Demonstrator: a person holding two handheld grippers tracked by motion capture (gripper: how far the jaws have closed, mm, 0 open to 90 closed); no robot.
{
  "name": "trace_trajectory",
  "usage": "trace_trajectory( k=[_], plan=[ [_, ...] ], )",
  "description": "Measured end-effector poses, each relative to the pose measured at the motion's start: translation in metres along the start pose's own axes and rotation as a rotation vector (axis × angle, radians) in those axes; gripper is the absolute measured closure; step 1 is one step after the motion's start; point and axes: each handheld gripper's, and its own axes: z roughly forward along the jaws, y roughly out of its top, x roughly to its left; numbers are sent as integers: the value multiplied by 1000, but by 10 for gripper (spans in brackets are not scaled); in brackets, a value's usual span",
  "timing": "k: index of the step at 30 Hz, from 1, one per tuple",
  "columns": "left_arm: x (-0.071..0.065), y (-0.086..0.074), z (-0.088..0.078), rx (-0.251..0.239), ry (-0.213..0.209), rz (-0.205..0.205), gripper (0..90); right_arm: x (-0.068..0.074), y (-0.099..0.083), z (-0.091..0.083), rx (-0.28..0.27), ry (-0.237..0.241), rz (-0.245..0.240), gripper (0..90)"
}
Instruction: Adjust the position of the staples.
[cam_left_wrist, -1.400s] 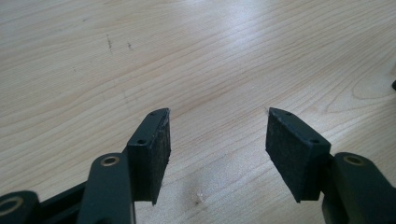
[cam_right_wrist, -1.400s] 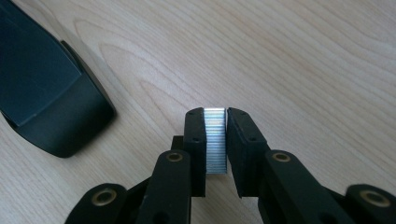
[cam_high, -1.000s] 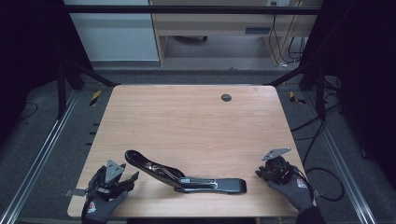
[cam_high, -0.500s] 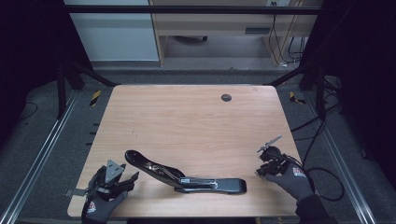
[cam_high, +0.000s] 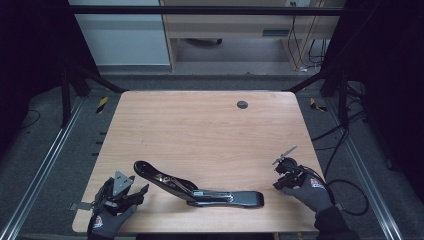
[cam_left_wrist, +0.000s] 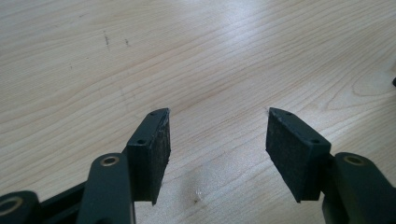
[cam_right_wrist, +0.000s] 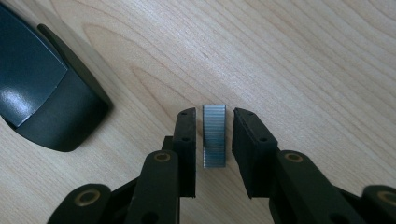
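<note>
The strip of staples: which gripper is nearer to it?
Right. The right gripper has the strip of staples between its jaws, small gaps either side. The left gripper sits open at the table's opposite near corner, beyond the opened stapler.

- The table (cam_high: 200, 125), pale wood grain, with a small dark round grommet (cam_high: 242, 104) near its far edge.
- Grey floor (cam_high: 50, 145) with metal rails (cam_high: 42, 170) along the table's sides.
- Black cables (cam_high: 335, 135) on the floor at right.
- A wooden desk (cam_high: 225, 25) beyond.

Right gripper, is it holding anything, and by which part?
Nothing held. The staple strip lies on the table between the right gripper's just-opened jaws, gaps showing at both long sides.
</note>
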Motion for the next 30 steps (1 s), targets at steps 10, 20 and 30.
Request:
trace_trajectory(
  k=[10,20,30],
  plan=[
    [0,0,0,1,0,0,402,0,-2,4,-12,4,-14,779],
    [0,0,0,1,1,1,403,-1,-7,2,-38,5,-1,784],
    [-1,0,1,4,1,5,403,9,-6,-30,-202,31,-137,784]
  ],
)
